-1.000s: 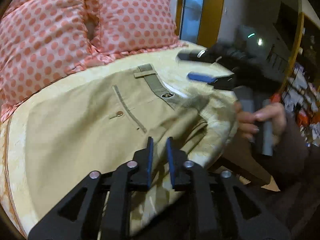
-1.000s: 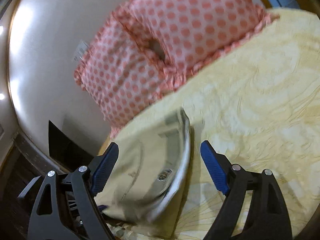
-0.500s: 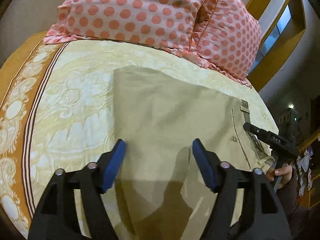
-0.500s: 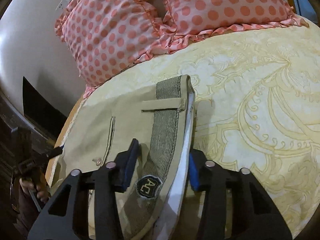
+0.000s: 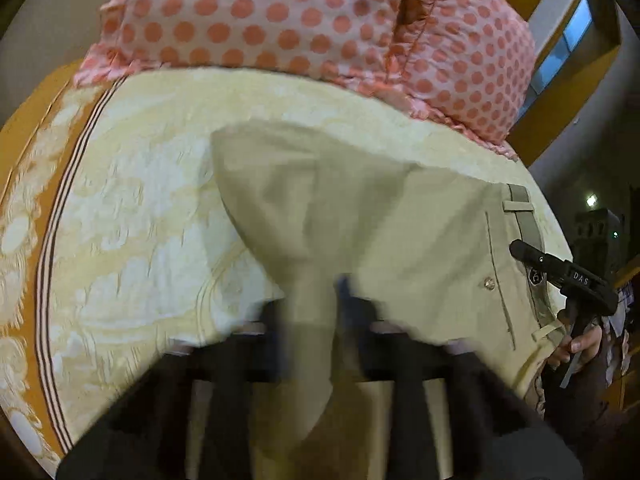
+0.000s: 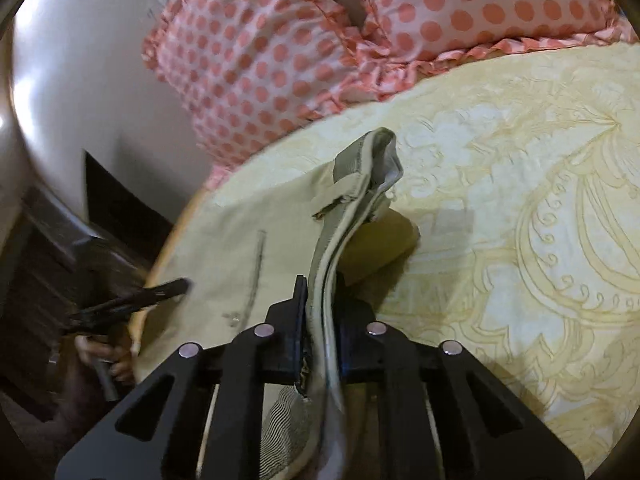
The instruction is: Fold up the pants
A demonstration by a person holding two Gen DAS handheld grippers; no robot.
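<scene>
While both grippers pinch pants (image 5: 400,232): right gripper (image 6: 320,312) clamps waistband (image 6: 360,184), left gripper (image 5: 312,308) clamps bunched cloth. Risk: uneven lift skews fold, cloth slips between fingers.

The pants (image 5: 400,232) lie on the bedspread (image 5: 140,220), in front of two pillows (image 5: 280,20) set side by side at the far end of the bed. The waistband (image 6: 360,184) forms the right end of the pants. A fold of cloth rises between the left gripper (image 5: 312,312) fingers; the waistband passes between the right gripper (image 6: 320,312) fingers.
</scene>
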